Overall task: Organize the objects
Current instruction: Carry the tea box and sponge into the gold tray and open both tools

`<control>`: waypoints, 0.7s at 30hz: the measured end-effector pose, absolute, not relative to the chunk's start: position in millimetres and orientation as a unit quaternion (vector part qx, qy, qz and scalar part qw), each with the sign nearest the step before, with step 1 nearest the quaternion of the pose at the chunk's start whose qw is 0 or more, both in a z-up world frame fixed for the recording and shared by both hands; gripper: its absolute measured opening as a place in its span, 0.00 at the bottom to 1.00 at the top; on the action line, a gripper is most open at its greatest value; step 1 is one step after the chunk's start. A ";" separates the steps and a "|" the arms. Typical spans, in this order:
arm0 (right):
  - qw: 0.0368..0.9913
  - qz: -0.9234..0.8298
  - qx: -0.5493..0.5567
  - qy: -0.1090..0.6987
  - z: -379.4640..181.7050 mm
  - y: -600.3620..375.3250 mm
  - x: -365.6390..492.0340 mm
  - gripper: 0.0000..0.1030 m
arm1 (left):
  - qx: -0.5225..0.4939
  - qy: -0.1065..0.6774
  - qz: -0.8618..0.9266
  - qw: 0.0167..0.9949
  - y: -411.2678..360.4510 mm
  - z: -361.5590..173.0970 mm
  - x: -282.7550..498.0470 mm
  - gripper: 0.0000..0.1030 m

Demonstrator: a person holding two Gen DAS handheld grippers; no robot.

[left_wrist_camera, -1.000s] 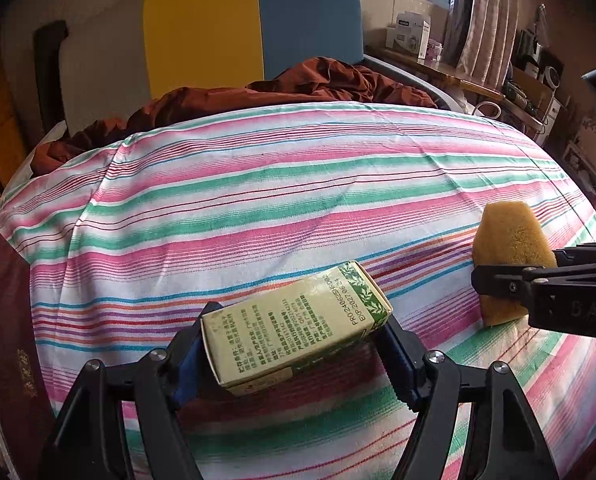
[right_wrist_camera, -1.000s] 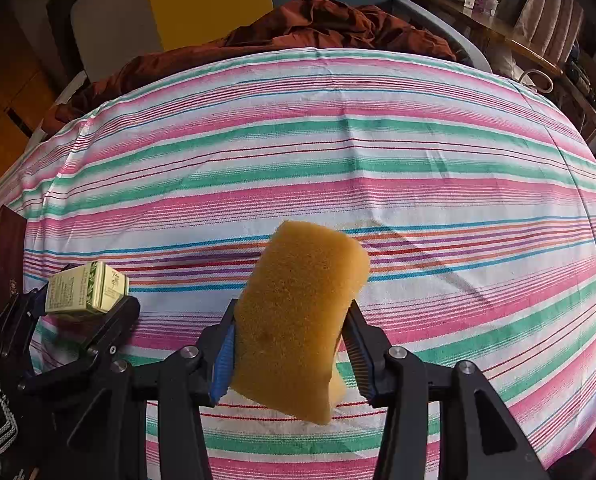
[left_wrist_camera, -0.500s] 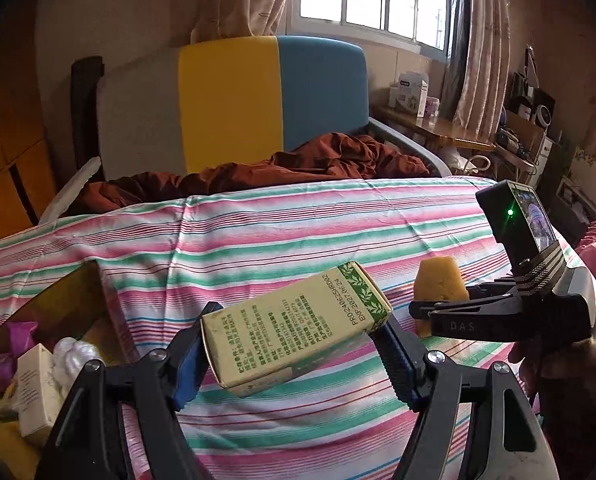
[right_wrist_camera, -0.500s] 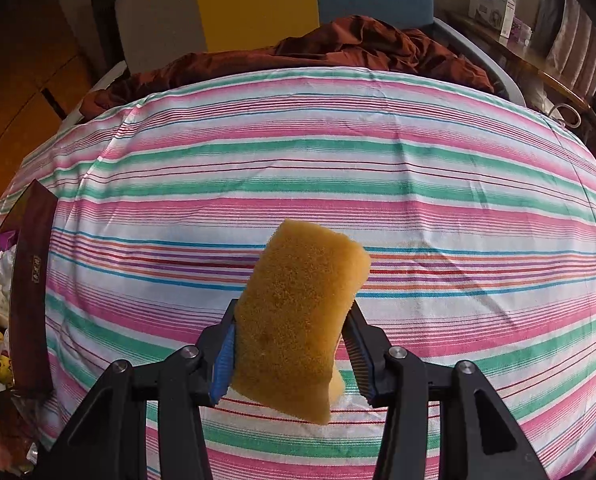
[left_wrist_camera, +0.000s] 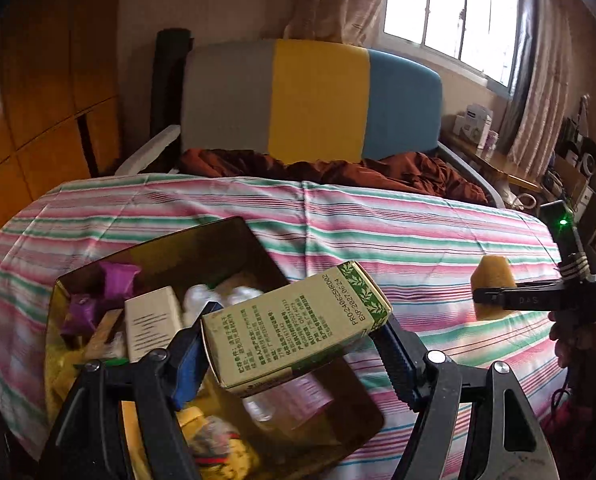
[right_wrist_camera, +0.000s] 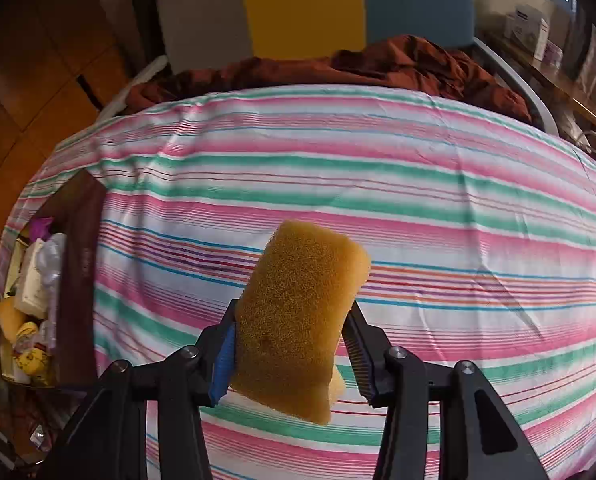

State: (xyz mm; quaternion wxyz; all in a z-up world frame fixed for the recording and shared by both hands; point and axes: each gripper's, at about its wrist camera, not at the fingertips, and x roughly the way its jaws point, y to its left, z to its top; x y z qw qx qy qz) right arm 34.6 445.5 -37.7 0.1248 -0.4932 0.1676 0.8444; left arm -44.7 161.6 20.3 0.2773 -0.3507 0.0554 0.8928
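My left gripper (left_wrist_camera: 290,356) is shut on a green-and-cream carton (left_wrist_camera: 294,328) and holds it above a brown translucent storage box (left_wrist_camera: 226,232) full of small items. My right gripper (right_wrist_camera: 290,344) is shut on a yellow sponge (right_wrist_camera: 298,320) and holds it above the striped bedsheet (right_wrist_camera: 417,184). In the left wrist view the right gripper (left_wrist_camera: 493,300) with the sponge (left_wrist_camera: 491,276) is at the right, apart from the box. The box (right_wrist_camera: 78,264) shows at the left edge of the right wrist view.
The box holds a white carton (left_wrist_camera: 152,328), purple items (left_wrist_camera: 118,276), yellow items and a clear bottle. A rust-brown blanket (left_wrist_camera: 337,168) lies at the bed's far end below a grey, yellow and blue headboard (left_wrist_camera: 317,96). A side shelf (left_wrist_camera: 493,160) stands right.
My left gripper has swung left with the carton, from over the open sheet to above the storage box. My right gripper kept hold of the sponge and shifted little.
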 end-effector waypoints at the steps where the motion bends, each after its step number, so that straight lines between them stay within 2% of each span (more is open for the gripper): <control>1: 0.112 0.851 -0.487 0.160 -29.9 433.0 29.4 0.47 | -0.354 0.044 0.895 0.267 146.8 19.3 -49.2 0.73; 7: 0.003 0.883 -0.452 0.129 8.4 343.7 -7.1 0.48 | -0.370 -0.018 0.907 0.201 57.1 13.1 -70.4 0.73; 12: -0.096 0.878 -0.458 0.101 11.1 268.3 -29.6 0.48 | -0.372 -0.050 0.910 0.178 14.0 7.8 -73.7 0.73; 21: -0.122 0.861 -0.490 0.067 -19.3 200.8 -74.7 0.50 | -0.389 -0.093 0.899 0.179 -0.3 2.7 -103.8 0.73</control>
